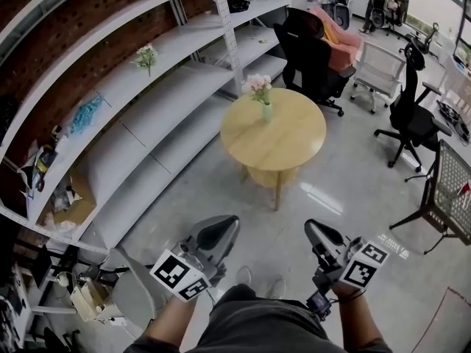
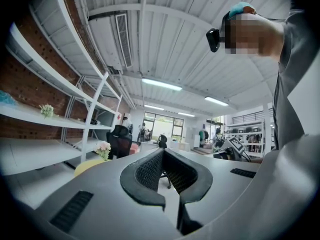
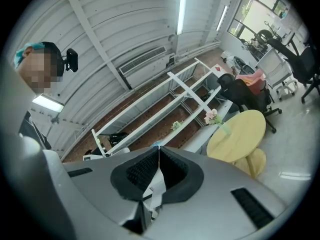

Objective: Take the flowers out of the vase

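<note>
Pink flowers stand upright in a small pale green vase at the far edge of a round yellow table. Both grippers hover low and near me, well short of the table. My left gripper is shut and empty; in its own view the jaw tips meet, with the flowers small at the left. The right gripper also has its jaws together with nothing between them. Its view shows the flowers and the table far off to the right.
Long white shelves run along the left wall; one holds another small flower bunch. Black office chairs and a white mesh chair stand beyond the table. A black wire rack is at the right.
</note>
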`<state>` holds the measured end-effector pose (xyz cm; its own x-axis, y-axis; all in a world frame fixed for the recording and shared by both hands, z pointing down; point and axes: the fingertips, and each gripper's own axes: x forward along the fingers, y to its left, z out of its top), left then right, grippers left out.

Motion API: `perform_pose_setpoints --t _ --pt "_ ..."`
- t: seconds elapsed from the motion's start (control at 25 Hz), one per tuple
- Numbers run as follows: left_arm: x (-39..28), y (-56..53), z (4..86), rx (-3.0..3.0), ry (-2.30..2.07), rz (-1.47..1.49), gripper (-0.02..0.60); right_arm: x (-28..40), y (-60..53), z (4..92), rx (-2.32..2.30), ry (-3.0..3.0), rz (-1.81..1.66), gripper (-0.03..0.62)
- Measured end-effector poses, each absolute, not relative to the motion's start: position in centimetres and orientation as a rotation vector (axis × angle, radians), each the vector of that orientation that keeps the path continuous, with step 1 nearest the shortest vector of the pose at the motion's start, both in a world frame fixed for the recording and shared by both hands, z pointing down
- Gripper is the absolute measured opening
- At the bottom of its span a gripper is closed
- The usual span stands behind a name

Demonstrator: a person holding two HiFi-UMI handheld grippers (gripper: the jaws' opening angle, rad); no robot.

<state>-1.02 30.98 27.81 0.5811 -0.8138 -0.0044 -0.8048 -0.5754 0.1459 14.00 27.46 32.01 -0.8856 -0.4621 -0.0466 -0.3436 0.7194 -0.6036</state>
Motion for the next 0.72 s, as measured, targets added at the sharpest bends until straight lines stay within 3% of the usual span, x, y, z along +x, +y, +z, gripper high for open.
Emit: perform_pose_setpoints --t 0.72 --pt "-5.5 21.4 31.2 2.623 -1.330 -0.161 0.009 11.0 19.0 33.7 -0.745 2.741 -0.926 0.017"
